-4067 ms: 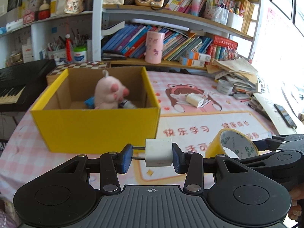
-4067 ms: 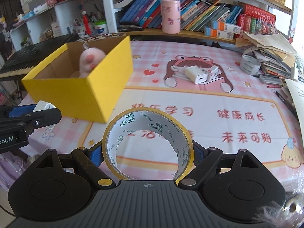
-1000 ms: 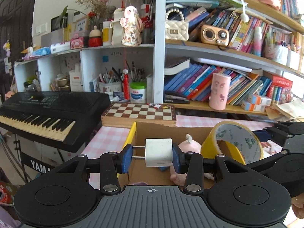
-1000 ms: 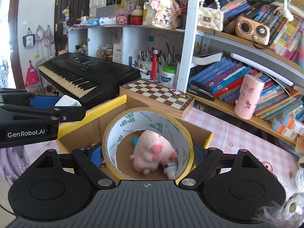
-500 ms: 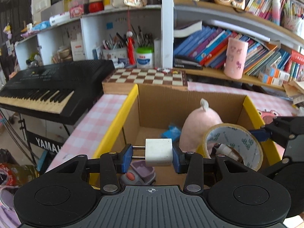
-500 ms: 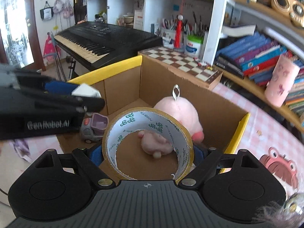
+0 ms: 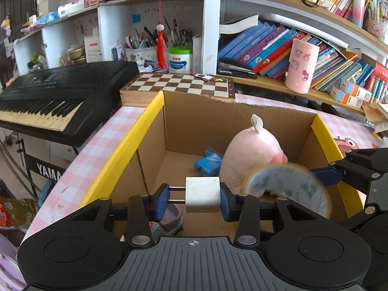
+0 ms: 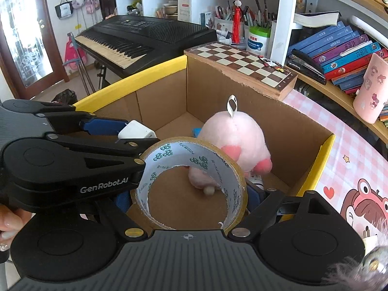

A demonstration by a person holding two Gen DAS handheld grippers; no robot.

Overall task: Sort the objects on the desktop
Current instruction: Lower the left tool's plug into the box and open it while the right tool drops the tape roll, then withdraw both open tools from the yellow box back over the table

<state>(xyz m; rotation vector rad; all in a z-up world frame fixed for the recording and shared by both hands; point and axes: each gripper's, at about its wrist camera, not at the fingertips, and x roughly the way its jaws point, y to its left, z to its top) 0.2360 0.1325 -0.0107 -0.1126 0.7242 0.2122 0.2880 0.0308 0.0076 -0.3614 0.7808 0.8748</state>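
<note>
My left gripper [image 7: 194, 201] is shut on a white charger plug [image 7: 202, 194] whose prongs point left. It hangs over the near left part of an open yellow cardboard box [image 7: 126, 145]. My right gripper [image 8: 189, 194] is shut on a roll of yellowish tape [image 8: 184, 150], held upright over the same box [image 8: 325, 160], close to the right of the left gripper [image 8: 114, 131]. In the left wrist view the tape [image 7: 288, 189] looks blurred. In the box lie a pink plush toy [image 7: 252, 152], a blue item [image 7: 207, 162] and a small purple toy car [image 7: 169, 218].
A chessboard [image 7: 179, 84] lies just behind the box, and a black keyboard [image 7: 60, 92] stands to the left, off the table. Bookshelves with a pink cup [image 7: 300, 65] rise behind. The pink checked tablecloth [image 8: 339, 140] stretches away to the right. A person's fingers [image 8: 7, 220] grip the left tool.
Both grippers have sunk and tipped downward over the box, so I now look into it. The charger plug and the tape stay held as before.
</note>
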